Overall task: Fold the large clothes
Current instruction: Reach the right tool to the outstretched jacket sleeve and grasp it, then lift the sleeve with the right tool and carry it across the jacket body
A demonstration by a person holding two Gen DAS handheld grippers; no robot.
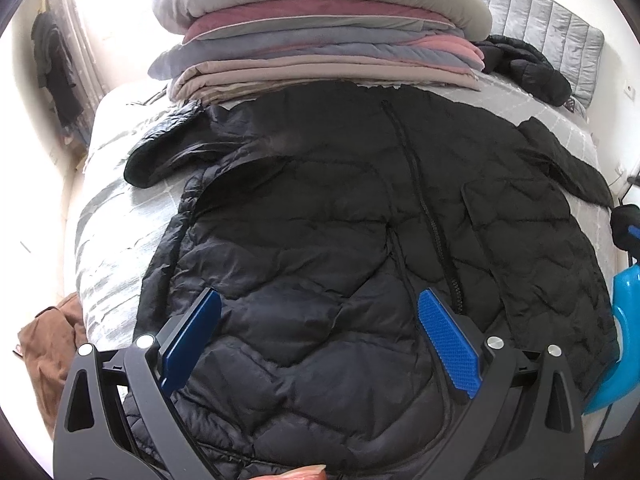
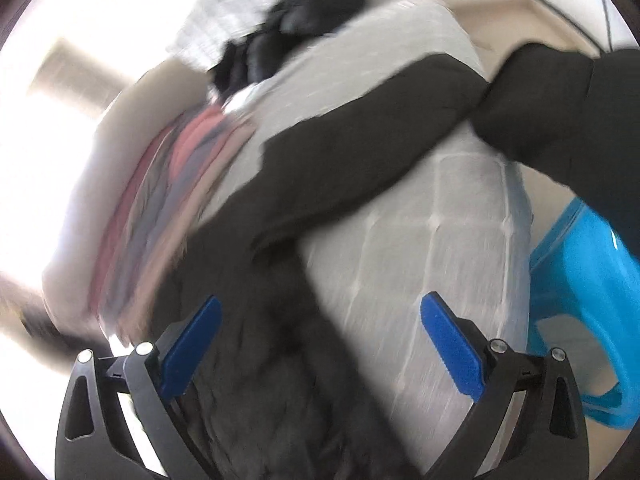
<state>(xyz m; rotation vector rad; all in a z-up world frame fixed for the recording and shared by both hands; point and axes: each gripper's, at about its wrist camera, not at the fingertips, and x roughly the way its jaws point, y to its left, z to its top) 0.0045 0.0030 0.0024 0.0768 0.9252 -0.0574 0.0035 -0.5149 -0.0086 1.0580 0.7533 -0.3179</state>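
A large black quilted puffer jacket (image 1: 352, 216) lies spread front-up on the grey bed (image 1: 116, 208), zipper running down its middle, one sleeve (image 1: 168, 148) out to the left and one (image 1: 568, 168) to the right. My left gripper (image 1: 320, 340) is open and empty just above the jacket's lower hem. My right gripper (image 2: 320, 344) is open and empty; its view is motion-blurred and shows the jacket's edge and a sleeve (image 2: 360, 148) stretched across the bed sheet (image 2: 432, 240).
A stack of folded blankets and a pillow (image 1: 320, 36) sits at the bed's head, with a second black jacket (image 1: 528, 68) beside it. A blue plastic stool (image 2: 588, 280) stands by the bed's right side. Brown cloth (image 1: 48, 344) lies on the floor at left.
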